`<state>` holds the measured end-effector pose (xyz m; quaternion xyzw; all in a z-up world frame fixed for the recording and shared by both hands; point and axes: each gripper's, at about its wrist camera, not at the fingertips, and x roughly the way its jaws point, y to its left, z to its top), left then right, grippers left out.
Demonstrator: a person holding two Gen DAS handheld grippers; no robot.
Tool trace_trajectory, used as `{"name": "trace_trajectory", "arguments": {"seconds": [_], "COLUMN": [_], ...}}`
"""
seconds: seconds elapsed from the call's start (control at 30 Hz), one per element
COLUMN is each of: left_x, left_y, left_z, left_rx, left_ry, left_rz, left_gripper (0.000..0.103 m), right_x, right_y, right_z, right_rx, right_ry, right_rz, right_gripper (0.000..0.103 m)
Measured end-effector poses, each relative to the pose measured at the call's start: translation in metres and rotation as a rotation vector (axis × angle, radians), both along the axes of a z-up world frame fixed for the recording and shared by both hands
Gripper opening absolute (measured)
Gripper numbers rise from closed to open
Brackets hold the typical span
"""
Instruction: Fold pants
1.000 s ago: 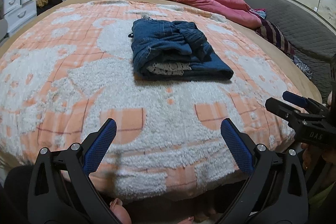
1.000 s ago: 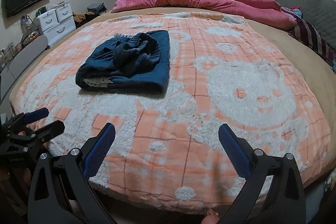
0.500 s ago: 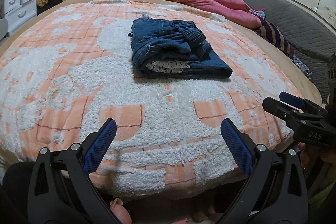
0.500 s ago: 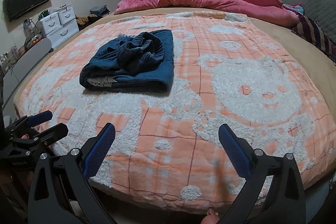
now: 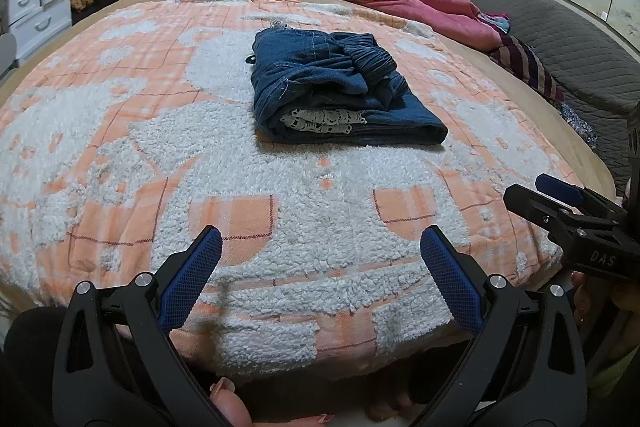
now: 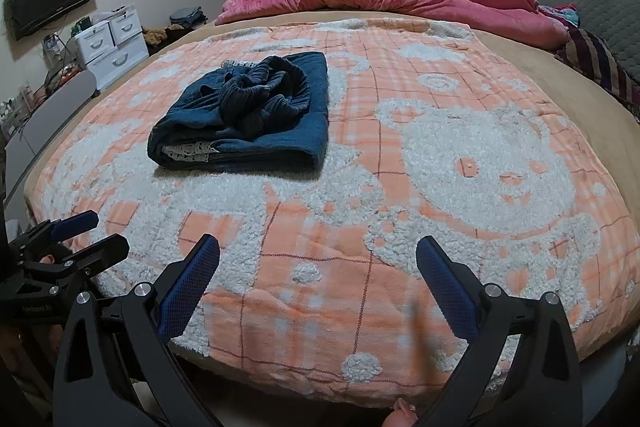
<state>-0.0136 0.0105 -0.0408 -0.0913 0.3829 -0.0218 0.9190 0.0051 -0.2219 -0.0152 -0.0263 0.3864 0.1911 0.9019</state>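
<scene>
Pants (image 5: 336,91) lie bundled mid-blanket (image 5: 280,227), soft, limp denim, likely weighty; pinch the thick folded near edge; left gripper (image 5: 320,267) and right gripper (image 6: 318,273) wide open, empty, near blanket's front edge.

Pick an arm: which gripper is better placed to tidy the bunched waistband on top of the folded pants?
Left, marginally. The pants sit nearly straight ahead of the left gripper; from the right gripper they lie off to its left. Both are open, empty and well short of them.

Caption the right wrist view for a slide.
Folded jeans lie on the orange blanket; both open claws, right and left, hover empty near the bed's edge.
</scene>
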Motion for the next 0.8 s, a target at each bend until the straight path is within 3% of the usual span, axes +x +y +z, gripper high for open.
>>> {"name": "trace_trajectory", "arguments": {"seconds": [0.8], "left_x": [0.0004], "left_y": [-0.0004], "left_z": [-0.0004], "left_rx": [0.0], "left_ry": [0.001], "left_rz": [0.001], "left_gripper": [0.093], "right_x": [0.0023], "right_y": [-0.0013], "right_z": [-0.0017], "right_rx": [0.004], "right_ry": [0.007], "right_rz": [-0.012], "right_gripper": [0.098]}}
